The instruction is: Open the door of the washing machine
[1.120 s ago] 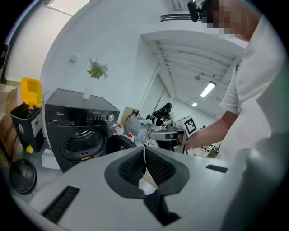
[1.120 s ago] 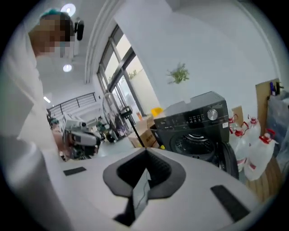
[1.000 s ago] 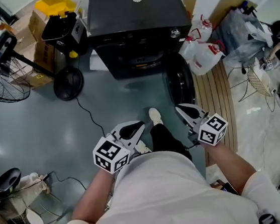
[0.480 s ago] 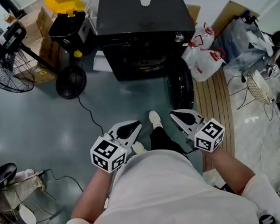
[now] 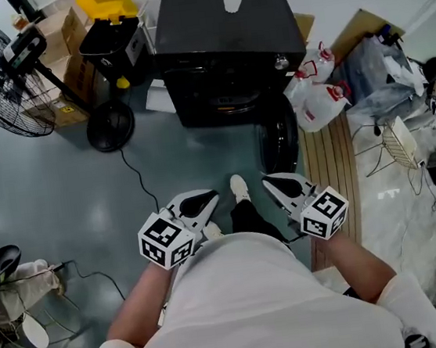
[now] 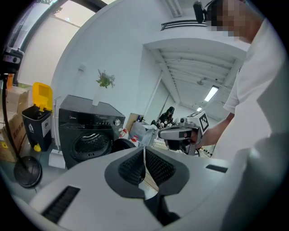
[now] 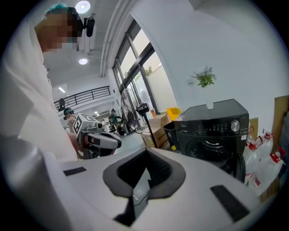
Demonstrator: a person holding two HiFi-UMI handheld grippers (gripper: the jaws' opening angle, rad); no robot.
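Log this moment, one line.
washing machine door: open | left hand-held gripper: shut, empty | right hand-held gripper: shut, empty

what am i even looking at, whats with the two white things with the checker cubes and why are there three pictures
There is no robot here. A person in a white shirt holds a hand-operated two-jaw gripper in each hand: the left gripper and the right gripper. The cubes with square markers are part of the grippers.

The top-down picture comes from a camera on the person's head. The other two come from cameras riding on each gripper, looking along its jaws. Both pairs of jaws are closed, with nothing held.

Ahead on the floor stands a black washing machine, its round door already swung open on the right side. Around it are a black bin with a yellow lid, a standing fan and white jugs.
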